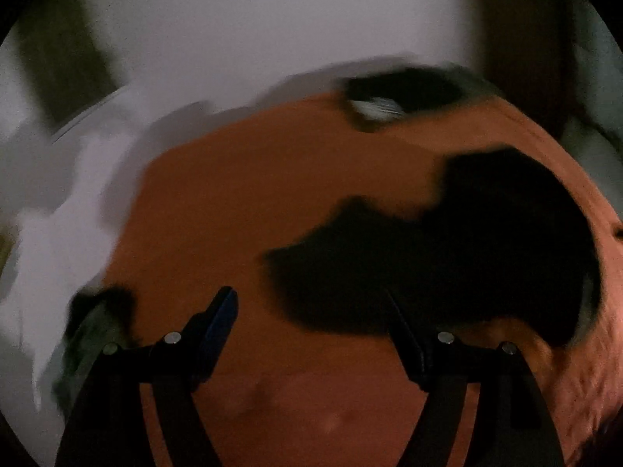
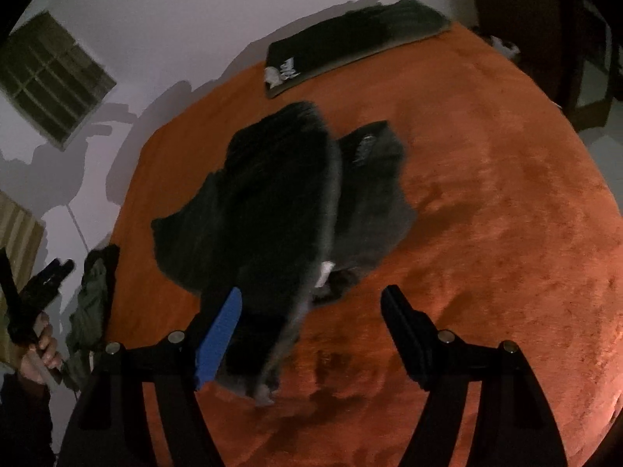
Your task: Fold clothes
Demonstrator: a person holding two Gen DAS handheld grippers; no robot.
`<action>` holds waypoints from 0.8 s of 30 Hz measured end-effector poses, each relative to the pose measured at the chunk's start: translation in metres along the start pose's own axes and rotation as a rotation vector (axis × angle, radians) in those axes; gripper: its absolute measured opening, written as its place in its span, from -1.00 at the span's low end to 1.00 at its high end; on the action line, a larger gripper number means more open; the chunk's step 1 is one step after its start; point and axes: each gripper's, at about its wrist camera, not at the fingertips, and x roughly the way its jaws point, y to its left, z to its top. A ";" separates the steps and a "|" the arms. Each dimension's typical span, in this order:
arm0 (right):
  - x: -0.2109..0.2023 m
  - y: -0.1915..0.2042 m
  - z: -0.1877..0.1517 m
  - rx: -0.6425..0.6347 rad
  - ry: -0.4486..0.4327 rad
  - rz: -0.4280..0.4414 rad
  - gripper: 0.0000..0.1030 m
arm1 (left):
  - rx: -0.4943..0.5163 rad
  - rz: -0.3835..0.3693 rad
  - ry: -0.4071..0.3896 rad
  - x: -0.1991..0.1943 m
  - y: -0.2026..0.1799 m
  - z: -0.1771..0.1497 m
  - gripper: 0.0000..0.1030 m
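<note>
A dark crumpled garment (image 2: 280,210) lies in a loose heap near the middle of the orange blanket (image 2: 486,214), with part of it flopped over itself and a small white tag showing at its near edge. In the left wrist view the same garment (image 1: 447,253) is only a dark blur, so its shape there is hard to tell. At the far edge of the blanket, a flat folded dark garment (image 2: 350,43) lies neatly by the white wall (image 2: 175,19), well apart from the heap. Another bunch of greenish cloth (image 2: 91,303) hangs at the left edge of the blanket. The right gripper (image 2: 311,311) hangs above the near end of the heap with its two fingers spread wide and nothing between them. The left gripper (image 1: 311,307) is spread wide too, with nothing in it, over bare blanket (image 1: 233,194). A person's hand (image 2: 41,350) holds that gripper's handle at the far left. No boxes or baskets show anywhere.
</note>
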 end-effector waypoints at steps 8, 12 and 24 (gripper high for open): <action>0.020 0.007 0.030 -0.050 -0.035 0.049 0.43 | 0.083 -0.147 0.058 0.002 -0.098 -0.018 0.49; 0.051 0.023 0.034 -0.100 0.003 0.057 0.38 | -0.018 -0.196 0.121 0.005 -0.088 -0.040 0.49; 0.011 0.143 -0.021 -0.588 -0.128 0.162 -0.93 | -0.463 -0.224 0.050 0.001 0.028 -0.042 0.49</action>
